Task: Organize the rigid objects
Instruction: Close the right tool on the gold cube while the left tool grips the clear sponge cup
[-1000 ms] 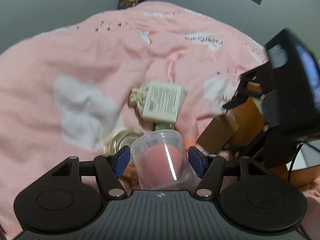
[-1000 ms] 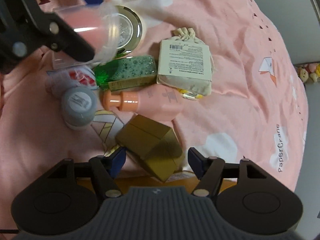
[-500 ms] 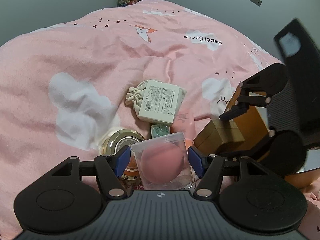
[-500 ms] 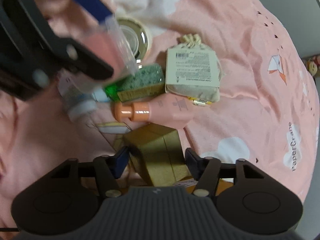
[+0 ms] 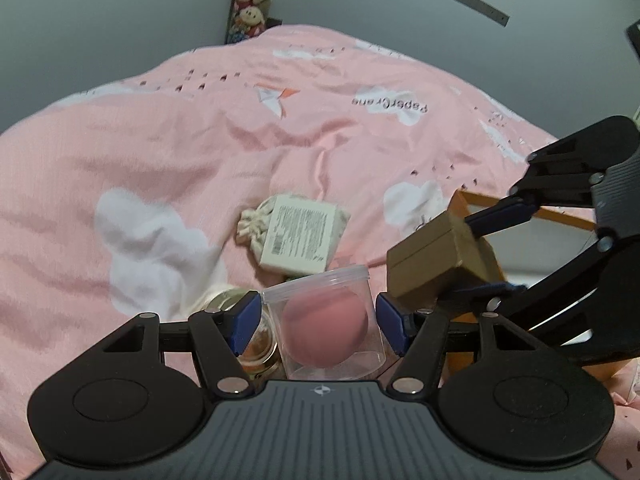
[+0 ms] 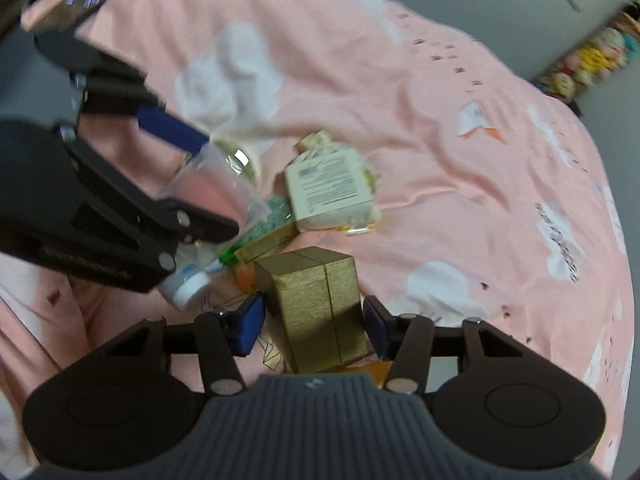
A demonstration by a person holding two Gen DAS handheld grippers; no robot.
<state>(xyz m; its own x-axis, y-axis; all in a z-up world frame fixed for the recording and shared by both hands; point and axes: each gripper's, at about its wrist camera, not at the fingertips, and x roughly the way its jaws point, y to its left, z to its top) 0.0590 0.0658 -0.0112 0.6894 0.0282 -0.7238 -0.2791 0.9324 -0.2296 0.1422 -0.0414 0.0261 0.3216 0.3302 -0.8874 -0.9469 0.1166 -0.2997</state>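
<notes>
left gripper (image 5: 318, 322) clamps clear jar (image 5: 326, 320) holding pink sponge (image 5: 324, 330); right gripper (image 6: 314, 326) grips gold box (image 6: 316, 312).

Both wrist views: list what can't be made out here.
- Gold jar: left view, mostly hidden behind left gripper and its clear tub.
- Green soap box, white bottle: right view, blurred, partly covered by the left gripper.
- Pouch label: print too small and blurred to read.
- Tray: left view, mostly behind right gripper and gold box.

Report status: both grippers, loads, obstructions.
Left gripper shut on clear jar. Right gripper shut on gold box. Both lifted; clutter below on pink quilt.
</notes>
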